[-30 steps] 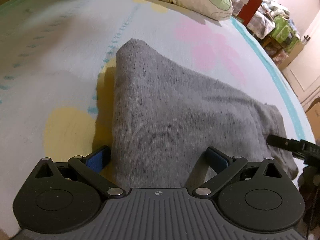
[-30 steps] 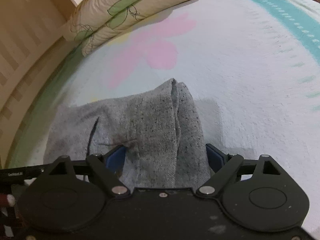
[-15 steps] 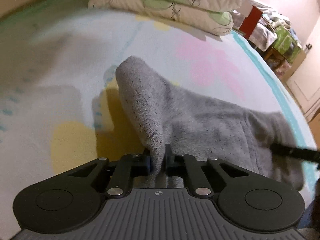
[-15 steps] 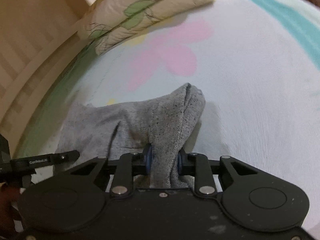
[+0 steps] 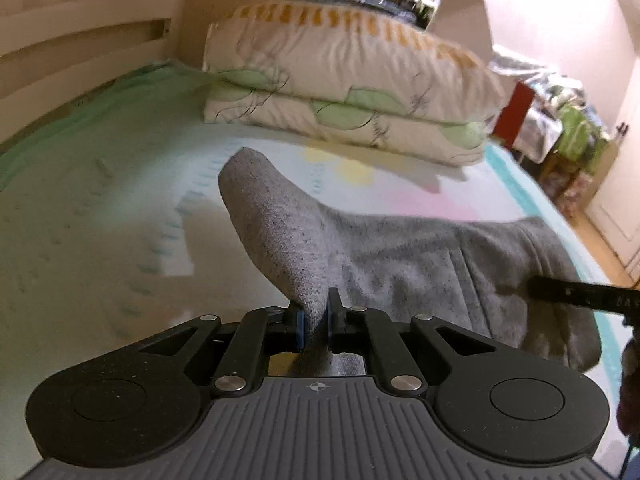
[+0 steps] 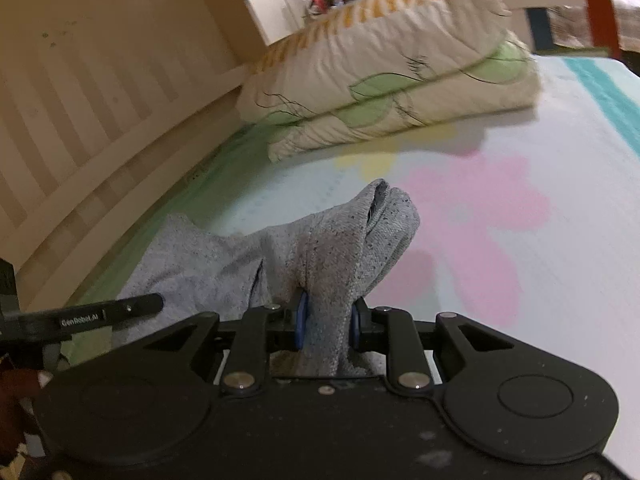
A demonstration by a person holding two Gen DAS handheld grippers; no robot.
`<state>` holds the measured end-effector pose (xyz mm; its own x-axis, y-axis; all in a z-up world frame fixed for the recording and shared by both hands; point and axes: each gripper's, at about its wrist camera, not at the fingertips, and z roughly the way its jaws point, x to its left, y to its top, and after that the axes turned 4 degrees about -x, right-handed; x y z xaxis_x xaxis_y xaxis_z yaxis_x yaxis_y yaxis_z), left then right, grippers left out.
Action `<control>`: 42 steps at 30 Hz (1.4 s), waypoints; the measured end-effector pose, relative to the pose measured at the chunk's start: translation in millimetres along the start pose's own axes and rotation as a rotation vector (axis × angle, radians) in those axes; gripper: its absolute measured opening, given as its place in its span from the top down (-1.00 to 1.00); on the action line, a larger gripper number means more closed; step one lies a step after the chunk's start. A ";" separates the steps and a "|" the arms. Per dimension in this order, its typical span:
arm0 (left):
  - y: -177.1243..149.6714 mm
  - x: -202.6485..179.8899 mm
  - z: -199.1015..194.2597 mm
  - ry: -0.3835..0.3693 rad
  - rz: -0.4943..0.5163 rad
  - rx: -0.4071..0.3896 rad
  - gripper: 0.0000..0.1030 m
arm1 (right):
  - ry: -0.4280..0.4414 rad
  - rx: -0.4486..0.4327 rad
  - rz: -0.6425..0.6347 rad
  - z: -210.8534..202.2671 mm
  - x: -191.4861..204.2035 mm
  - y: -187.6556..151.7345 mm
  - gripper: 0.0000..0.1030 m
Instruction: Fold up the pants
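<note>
The grey pants lie on a pastel flowered bedsheet. My left gripper is shut on one bunched edge of the pants and holds it lifted off the bed. My right gripper is shut on the other edge of the pants, also lifted. The cloth hangs between the two grippers. The right gripper's black arm shows at the right of the left wrist view; the left gripper's arm shows at the left of the right wrist view.
Two stacked leaf-print pillows lie at the head of the bed, also in the right wrist view. A wooden headboard runs along the left. Cluttered furniture stands beyond the bed's right side.
Both grippers went from open around the pants' edges to shut on them, then lifted the cloth off the bed, so the views now tilt up toward the pillows.
</note>
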<state>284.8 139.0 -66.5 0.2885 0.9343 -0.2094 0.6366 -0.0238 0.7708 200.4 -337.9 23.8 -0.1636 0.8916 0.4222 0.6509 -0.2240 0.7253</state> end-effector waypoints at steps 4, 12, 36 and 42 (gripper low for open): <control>-18.3 28.5 53.4 0.137 -0.028 0.147 0.72 | -0.121 0.103 0.050 69.2 -26.3 -1.3 0.21; -46.0 18.7 31.6 0.250 -0.067 0.091 0.53 | -0.267 0.055 -0.001 58.8 -39.4 -13.6 0.03; -76.2 -65.6 17.1 0.194 -0.069 0.132 0.34 | -0.152 0.123 -0.171 33.3 35.3 -73.7 0.72; -74.4 -76.7 -21.5 0.259 -0.093 0.132 0.34 | -0.157 0.065 -0.163 -15.7 58.2 -66.9 0.43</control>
<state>199.9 76.8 -94.8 0.0430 0.9939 -0.1018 0.7438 0.0362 0.6674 135.7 -277.2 8.4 -0.1563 0.9655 0.2084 0.6728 -0.0504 0.7381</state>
